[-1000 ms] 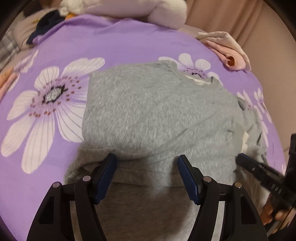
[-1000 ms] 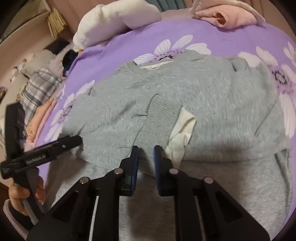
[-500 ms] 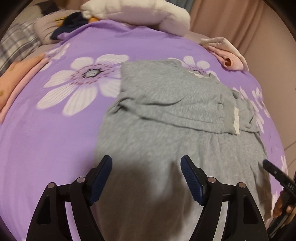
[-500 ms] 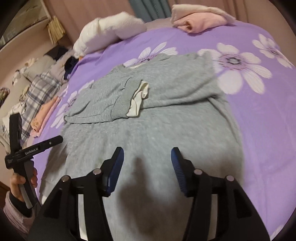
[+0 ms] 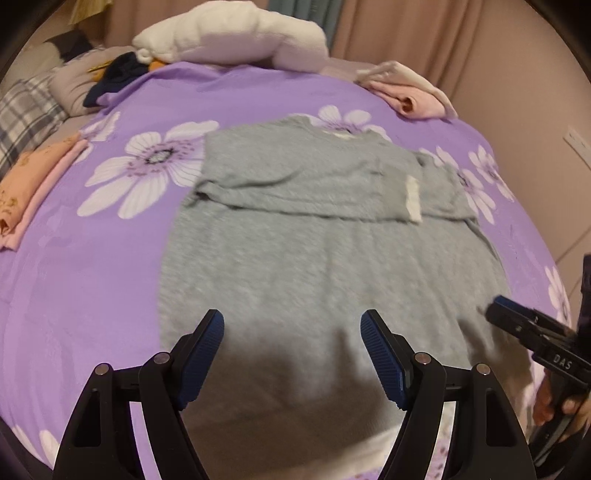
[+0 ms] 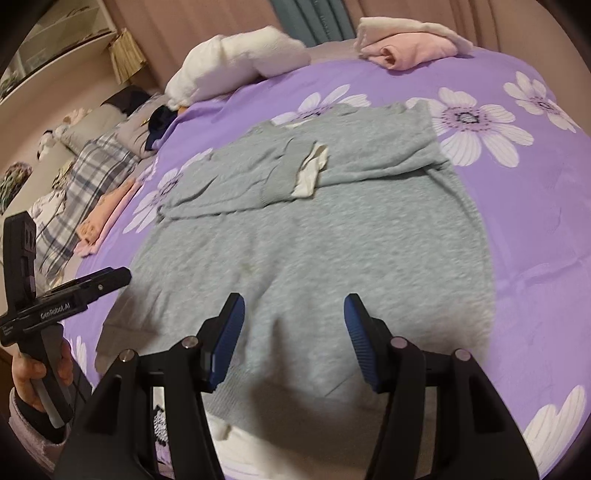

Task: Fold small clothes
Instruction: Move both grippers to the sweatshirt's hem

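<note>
sweater (image 5: 325,266): soft, limp, light | take hold at hem corners | left tool (image 5: 291,354), right tool (image 6: 293,339): jaws apart, empty

A purple bedspread (image 5: 92,277) printed with white flowers (image 5: 151,170) covers the bed. In the left wrist view, a white pillow (image 5: 236,37) lies at 12 o'clock along the far edge, with a dark cloth (image 5: 118,74) just beside it at 11. A plaid blanket (image 5: 22,118) sits at 10 o'clock. Beige curtains (image 5: 424,33) hang behind at 1 o'clock, with a teal strip (image 6: 314,18) at 12 in the right wrist view. Shelves (image 6: 55,40) stand at 10 o'clock there.
</note>
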`<state>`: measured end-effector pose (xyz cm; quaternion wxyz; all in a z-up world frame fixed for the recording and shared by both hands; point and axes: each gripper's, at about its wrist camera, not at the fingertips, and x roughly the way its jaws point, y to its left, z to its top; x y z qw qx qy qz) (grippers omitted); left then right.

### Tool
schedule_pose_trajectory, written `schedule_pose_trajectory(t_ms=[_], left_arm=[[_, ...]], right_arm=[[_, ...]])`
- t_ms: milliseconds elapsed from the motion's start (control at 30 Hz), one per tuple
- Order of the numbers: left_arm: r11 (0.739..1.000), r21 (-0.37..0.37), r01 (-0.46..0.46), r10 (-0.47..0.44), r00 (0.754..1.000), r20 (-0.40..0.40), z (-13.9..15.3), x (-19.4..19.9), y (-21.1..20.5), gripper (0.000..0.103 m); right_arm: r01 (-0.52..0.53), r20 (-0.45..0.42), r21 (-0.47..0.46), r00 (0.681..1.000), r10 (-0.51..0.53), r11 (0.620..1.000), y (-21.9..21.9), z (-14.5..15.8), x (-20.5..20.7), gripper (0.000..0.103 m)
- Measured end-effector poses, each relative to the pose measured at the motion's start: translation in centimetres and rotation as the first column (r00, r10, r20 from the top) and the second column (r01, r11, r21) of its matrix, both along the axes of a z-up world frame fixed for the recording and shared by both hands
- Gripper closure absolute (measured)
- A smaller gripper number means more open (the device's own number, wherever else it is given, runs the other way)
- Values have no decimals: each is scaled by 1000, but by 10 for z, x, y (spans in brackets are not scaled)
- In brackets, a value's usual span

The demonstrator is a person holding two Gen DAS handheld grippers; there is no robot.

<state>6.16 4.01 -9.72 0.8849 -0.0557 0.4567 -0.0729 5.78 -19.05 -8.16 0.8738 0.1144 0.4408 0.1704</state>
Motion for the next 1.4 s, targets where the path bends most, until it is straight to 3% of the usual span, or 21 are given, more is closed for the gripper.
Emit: schedule_pose_trajectory(t_ms=[233, 333, 567, 767, 900, 1000, 1067, 1200, 1400], left_arm=[[998, 54, 13, -8, 996, -91, -34, -13, -8, 27], [999, 48, 6, -2, 996, -84, -36, -21, -4, 27], [999, 47, -8, 11, 998, -63, -28, -40, 6, 27], [996, 31, -82, 83, 996, -27, -11, -52, 27, 26], [989, 2, -146, 146, 988, -45, -11, -54, 51, 25], [986, -51, -161, 157, 984, -79, -16, -56, 60, 25], [978, -137, -158, 143, 983, -117, -23, -58, 66, 25], [939, -305, -158, 110, 979, -169, -34, -56, 75, 25], [892, -430, -140, 75, 983, -166, -36, -55, 81, 25]], right_arm=[[-16, -39, -81, 999, 13, 997, 7, -15, -12, 48], [1, -62, -114, 998, -8, 994, -1, -22, -17, 50], [26, -58, -89, 998, -31, 996, -29, -15, -38, 49], [115, -54, 44, 992, -113, 992, -64, -5, -52, 48], [183, -60, 21, 982, -181, 983, -77, -5, -54, 41], [219, -94, 48, 972, -214, 974, -92, -10, -55, 41], [250, -114, 59, 963, -243, 966, -102, -14, -57, 41], [279, -165, 104, 951, -260, 955, -115, -21, -59, 38], [233, -214, 244, 960, -182, 941, -117, -32, -61, 32]])
